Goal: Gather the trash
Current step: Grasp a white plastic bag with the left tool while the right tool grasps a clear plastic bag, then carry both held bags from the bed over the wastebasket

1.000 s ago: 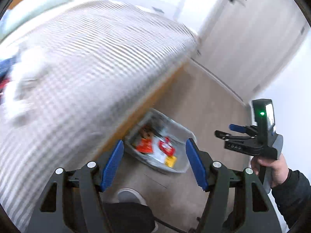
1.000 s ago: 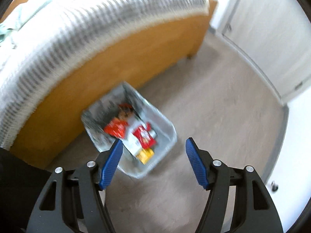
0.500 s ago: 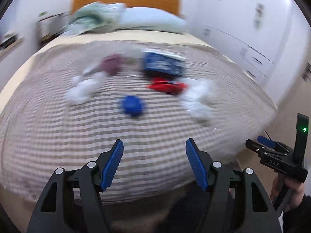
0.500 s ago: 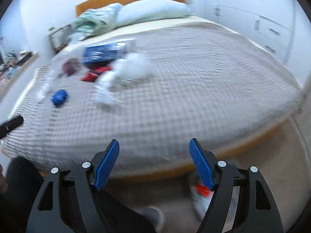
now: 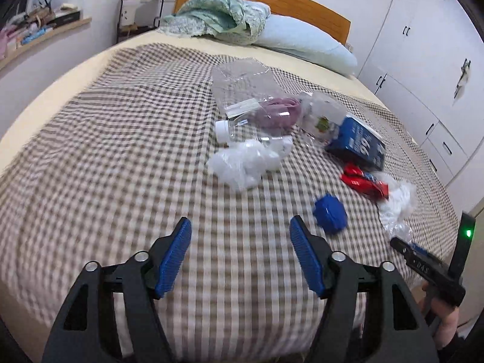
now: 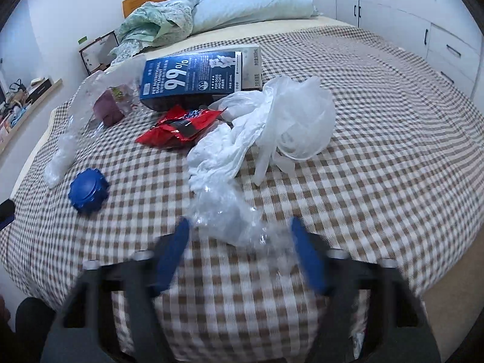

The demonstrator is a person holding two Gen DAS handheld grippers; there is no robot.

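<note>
Clear film point(image 6: 230, 220), a red wrapper point(image 6: 178, 127), a blue cap point(image 6: 87, 189) and a box point(image 6: 199, 75) all lie uncollected on the bed point(image 6: 393, 151). Left tool point(image 5: 240, 254) is open and empty, its jaws opening; right tool point(image 6: 239, 257) is closing around the film, not yet gripping.

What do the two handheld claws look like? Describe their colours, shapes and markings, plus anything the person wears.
Both the left claw and the right claw have black angular frames with silver rivets and ribbed blue pads. Seen from the left wrist view, the right one carries white lettering and an upright black part with a green light. A dark sleeve shows.

Left wrist: near the bed's point(image 5: 121, 151) foot, angled down toward headboard.
Right wrist: likewise, closer to litter.
Shared: blue cap point(image 5: 329, 214) point(image 6: 87, 194), carton point(image 5: 357, 143) point(image 6: 193, 75).
</note>
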